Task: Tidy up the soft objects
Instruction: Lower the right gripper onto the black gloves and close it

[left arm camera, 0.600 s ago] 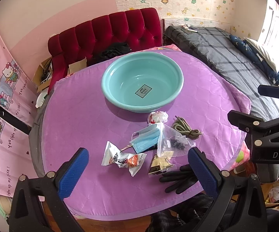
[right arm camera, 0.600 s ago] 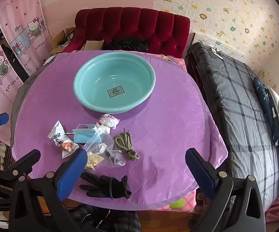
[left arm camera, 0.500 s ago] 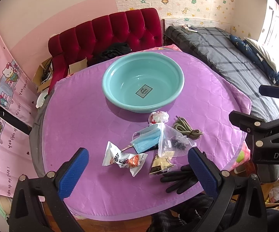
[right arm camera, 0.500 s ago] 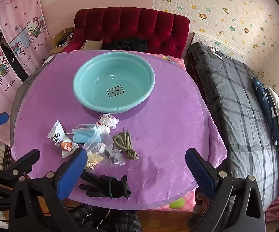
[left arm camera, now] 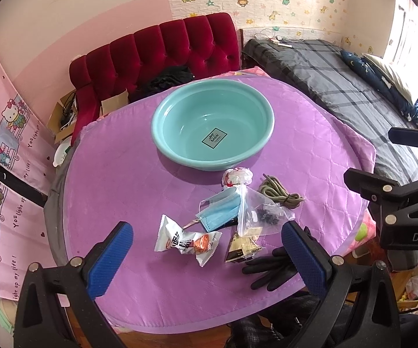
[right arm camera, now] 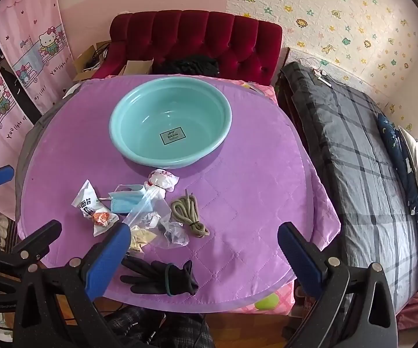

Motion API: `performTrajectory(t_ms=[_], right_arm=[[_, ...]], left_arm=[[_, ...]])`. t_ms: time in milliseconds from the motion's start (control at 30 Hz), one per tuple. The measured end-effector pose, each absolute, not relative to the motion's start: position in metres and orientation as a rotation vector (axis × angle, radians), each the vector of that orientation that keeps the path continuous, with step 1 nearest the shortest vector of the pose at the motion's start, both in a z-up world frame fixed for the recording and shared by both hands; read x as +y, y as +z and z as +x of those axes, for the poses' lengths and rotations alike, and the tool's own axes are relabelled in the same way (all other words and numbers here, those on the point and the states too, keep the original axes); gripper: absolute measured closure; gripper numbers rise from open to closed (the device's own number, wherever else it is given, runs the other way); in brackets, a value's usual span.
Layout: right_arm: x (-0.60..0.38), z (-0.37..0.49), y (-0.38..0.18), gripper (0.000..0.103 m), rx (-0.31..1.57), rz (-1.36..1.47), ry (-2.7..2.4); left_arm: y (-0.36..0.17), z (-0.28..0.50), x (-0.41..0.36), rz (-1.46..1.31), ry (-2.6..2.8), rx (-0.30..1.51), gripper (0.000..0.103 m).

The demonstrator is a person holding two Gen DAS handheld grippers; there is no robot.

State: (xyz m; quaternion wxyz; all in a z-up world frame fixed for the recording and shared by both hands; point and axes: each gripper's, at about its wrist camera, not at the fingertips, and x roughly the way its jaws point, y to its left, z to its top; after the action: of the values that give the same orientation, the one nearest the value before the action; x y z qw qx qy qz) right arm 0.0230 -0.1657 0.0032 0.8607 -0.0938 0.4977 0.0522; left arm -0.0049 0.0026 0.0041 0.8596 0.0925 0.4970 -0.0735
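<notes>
On the near side of the bench (left arm camera: 116, 179), both grippers, left (left arm camera: 206, 256) and right (right arm camera: 203, 258), hover with jaws apart over the litter, presumably ready to fill the empty basin (left arm camera: 212, 129).

"BASIN" on the teal basin's (right arm camera: 170, 121) label (right arm camera: 172, 135), "DAS" on the right hand-held gripper (left arm camera: 406, 203), "my life!" on the pink curtain (left arm camera: 3, 191)

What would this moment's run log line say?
left tongs open | right tongs open | basin empty | black glove untouched
</notes>
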Motion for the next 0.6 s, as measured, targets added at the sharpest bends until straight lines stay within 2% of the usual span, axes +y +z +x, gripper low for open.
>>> performTrajectory(t_ms=[600], right_arm=[[-0.162, 0.025, -0.014, 0.000, 1.083, -0.133, 0.139]], left_arm=[[-0.012, -0.004, 0.018, 0.196, -0.156, 1.034, 0.000]])
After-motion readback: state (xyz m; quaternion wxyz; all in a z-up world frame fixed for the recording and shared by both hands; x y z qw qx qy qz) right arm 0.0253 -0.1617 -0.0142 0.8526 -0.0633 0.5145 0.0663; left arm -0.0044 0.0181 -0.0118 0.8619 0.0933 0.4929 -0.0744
